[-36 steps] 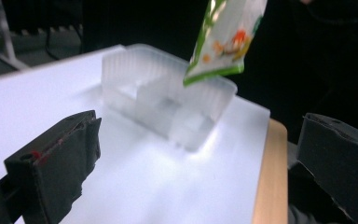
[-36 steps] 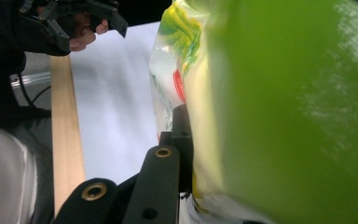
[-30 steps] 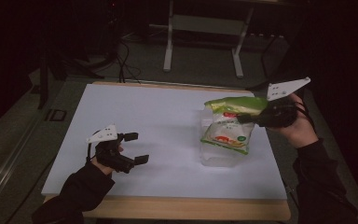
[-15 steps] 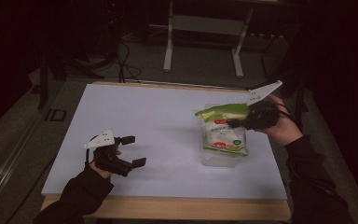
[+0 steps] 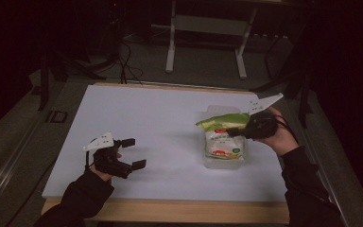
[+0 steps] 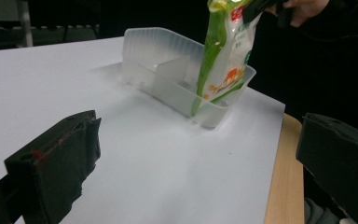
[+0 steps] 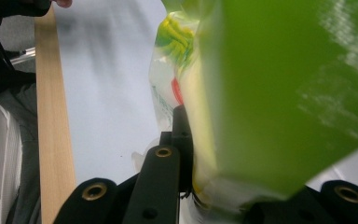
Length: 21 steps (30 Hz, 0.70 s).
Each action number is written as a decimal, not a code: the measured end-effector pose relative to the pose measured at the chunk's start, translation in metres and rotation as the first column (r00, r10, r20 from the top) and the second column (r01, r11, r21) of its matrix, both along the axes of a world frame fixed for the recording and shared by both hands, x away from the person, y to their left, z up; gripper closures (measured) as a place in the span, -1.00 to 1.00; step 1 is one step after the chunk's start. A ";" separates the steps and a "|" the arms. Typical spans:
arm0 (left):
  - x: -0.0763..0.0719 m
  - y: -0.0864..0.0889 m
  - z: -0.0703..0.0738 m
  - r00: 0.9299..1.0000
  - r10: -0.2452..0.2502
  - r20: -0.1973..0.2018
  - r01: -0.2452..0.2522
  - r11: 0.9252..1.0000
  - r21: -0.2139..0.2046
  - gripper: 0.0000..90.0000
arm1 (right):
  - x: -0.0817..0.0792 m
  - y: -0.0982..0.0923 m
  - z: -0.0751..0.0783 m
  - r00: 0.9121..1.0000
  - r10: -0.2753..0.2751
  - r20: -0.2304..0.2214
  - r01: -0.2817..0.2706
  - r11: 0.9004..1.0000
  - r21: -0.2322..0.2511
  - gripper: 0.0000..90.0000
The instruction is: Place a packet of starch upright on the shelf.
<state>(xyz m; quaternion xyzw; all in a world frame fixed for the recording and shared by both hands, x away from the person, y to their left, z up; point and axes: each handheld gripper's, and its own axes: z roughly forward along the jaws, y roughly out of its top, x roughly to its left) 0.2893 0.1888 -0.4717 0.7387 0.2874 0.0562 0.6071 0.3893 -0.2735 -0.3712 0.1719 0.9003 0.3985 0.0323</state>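
A green and white snack bag hangs upright from its top edge, with my right gripper shut on it. In the left gripper view the bag has its lower end inside the end compartment of a clear plastic bin, on the side of a divider nearest the table's front edge. From above, the bin sits right of centre on the white tabletop. My left gripper rests open near the front left, apart from the bin, nothing between its fingers. The right gripper view is blurred by the bag.
The white tabletop has a wooden front edge. The bin's far compartment holds nothing. A metal stand and cables lie on the dark floor beyond the table.
My right gripper has come down and slightly left with the bag, bringing its lower end into the bin. The left gripper has stayed where it was.
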 end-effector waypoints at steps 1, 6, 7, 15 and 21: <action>0.000 0.000 0.000 1.000 0.000 0.000 0.000 1.000 0.000 -1.00 | 0.000 -0.001 -0.002 1.000 -0.001 -0.003 0.001 1.000 0.012 0.84; 0.001 0.001 -0.005 1.000 0.005 -0.002 -0.005 1.000 0.000 -0.99 | -0.003 -0.012 -0.011 1.000 -0.005 0.005 0.005 0.997 0.074 0.84; 0.002 0.001 -0.006 1.000 0.004 -0.003 -0.003 1.000 0.004 -1.00 | -0.004 -0.014 -0.013 1.000 -0.002 0.008 0.002 0.997 0.081 0.84; 0.003 0.001 -0.011 1.000 -0.001 -0.010 0.001 1.000 0.007 -1.00 | -0.003 -0.031 -0.040 1.000 -0.021 -0.016 0.023 0.989 0.143 0.84; 0.004 0.000 -0.011 1.000 -0.003 -0.006 0.003 1.000 0.010 -1.00 | -0.001 -0.037 -0.058 0.998 -0.047 -0.038 0.052 0.988 0.147 0.84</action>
